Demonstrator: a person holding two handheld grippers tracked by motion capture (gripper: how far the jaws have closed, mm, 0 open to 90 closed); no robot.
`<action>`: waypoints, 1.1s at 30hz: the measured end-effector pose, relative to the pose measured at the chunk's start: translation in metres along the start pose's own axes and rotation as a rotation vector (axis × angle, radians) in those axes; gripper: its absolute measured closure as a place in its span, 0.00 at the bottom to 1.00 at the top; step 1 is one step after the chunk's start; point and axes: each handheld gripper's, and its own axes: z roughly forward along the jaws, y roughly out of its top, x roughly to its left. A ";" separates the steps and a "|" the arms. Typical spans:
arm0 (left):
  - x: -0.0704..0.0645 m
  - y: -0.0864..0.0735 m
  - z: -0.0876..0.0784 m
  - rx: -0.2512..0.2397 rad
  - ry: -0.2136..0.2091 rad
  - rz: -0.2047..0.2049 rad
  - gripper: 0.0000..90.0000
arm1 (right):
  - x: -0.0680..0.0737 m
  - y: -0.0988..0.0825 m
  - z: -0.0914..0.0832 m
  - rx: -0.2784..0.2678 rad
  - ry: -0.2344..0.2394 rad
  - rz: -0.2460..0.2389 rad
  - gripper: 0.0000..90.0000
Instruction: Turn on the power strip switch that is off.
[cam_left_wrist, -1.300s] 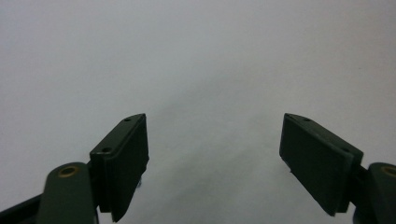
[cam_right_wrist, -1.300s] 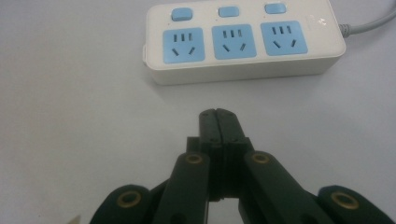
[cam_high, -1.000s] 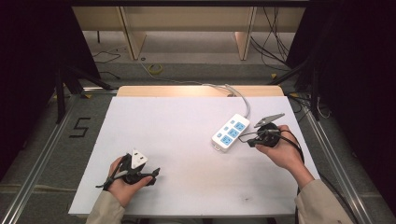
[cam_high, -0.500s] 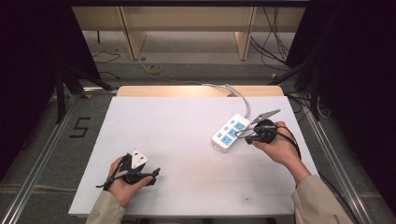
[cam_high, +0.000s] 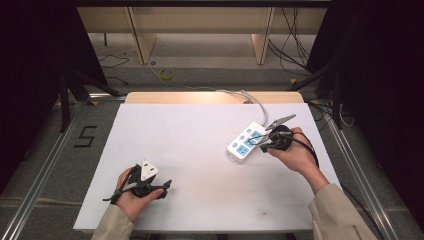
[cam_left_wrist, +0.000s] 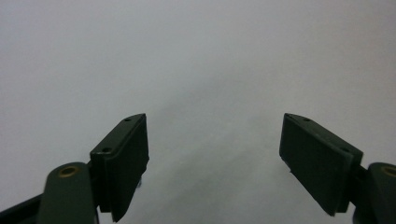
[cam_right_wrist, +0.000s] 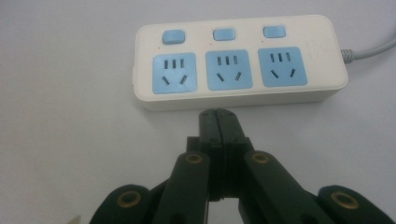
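A white power strip (cam_high: 243, 144) with three blue sockets and three blue switches lies on the white table top (cam_high: 200, 150), right of centre. My right gripper (cam_high: 255, 142) is shut with nothing between its jaws. In the right gripper view its tips (cam_right_wrist: 216, 115) sit just in front of the power strip (cam_right_wrist: 233, 42), by the long side below the middle socket; whether they touch it I cannot tell. My left gripper (cam_high: 159, 187) rests in the person's hand near the table's front left. In the left gripper view its pads (cam_left_wrist: 123, 161) stand wide open over bare table.
The strip's grey cable (cam_high: 257, 102) runs off the far edge of the table; it also leaves the strip at the right in the right gripper view (cam_right_wrist: 373, 49). Metal rails (cam_high: 45, 175) flank the table. Loose cables (cam_high: 295, 45) lie on the floor beyond.
The right hand has edged slightly up and left toward the power strip. The left hand and its gripper have stayed put.
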 end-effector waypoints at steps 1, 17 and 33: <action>0.000 0.000 0.000 0.000 0.000 0.000 0.27 | 0.000 0.001 0.001 0.000 0.001 0.001 1.00; 0.000 0.000 0.000 -0.001 0.001 0.002 0.27 | -0.003 0.013 0.005 0.006 -0.004 0.001 1.00; 0.000 0.000 0.000 -0.001 0.002 0.004 0.27 | -0.005 0.022 0.013 0.023 -0.008 0.003 1.00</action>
